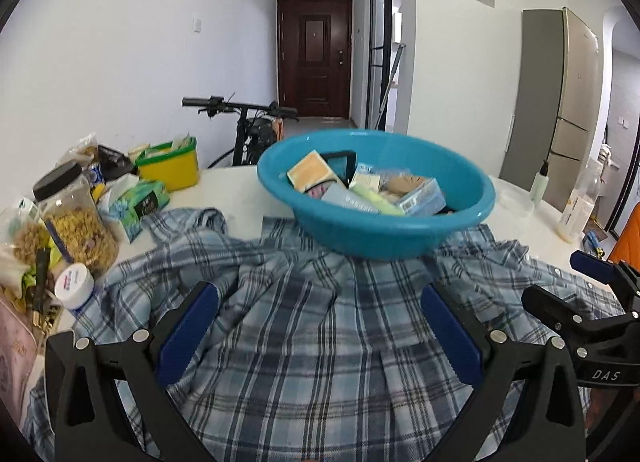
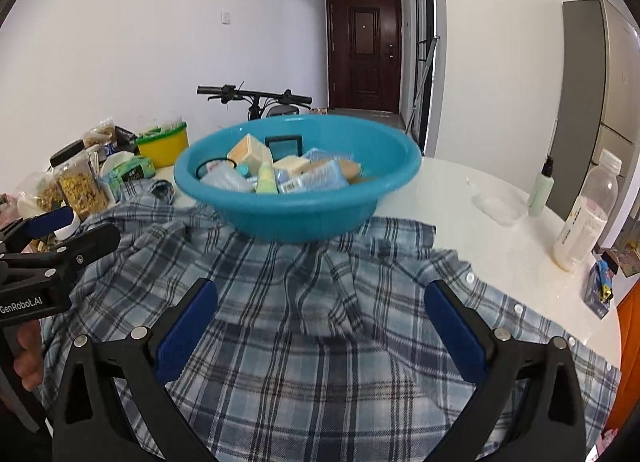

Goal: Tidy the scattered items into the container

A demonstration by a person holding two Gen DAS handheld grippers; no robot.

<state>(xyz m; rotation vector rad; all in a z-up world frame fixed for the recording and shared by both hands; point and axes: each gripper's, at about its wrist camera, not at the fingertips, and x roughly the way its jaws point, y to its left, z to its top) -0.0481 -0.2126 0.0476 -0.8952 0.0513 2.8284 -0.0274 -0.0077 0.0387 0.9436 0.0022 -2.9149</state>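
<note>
Through the left wrist camera we see our left gripper (image 1: 318, 336) held low over the plaid shirt (image 1: 304, 342), its blue-padded fingers (image 1: 188, 330) spread wide apart with nothing between them. The blue basin (image 1: 376, 198) sits on the far part of the shirt, on the white table (image 1: 236, 190), and it already holds a heap of small boxes and packets, among them a yellow box (image 1: 310, 172). Off to the left edge stands a jar with a black lid (image 1: 72, 214) and a small white tub (image 1: 74, 286), beside a yellow container (image 1: 170, 164); our other tool shows at the right edge. Through the right wrist camera our right gripper (image 2: 320, 336) likewise hangs open and empty above the same cloth, the basin straight ahead and full, with a plastic bottle (image 2: 586, 214) and a spray bottle (image 2: 542, 190) standing well apart on the right. We judge the collecting to be nearly or wholly finished, since no loose small item lies on the shirt itself. What remains, if anything, is the clutter at the left, so the next move would call for us to decide whether those jars belong in the basin, then swing the left tool over to the nearest one.
</note>
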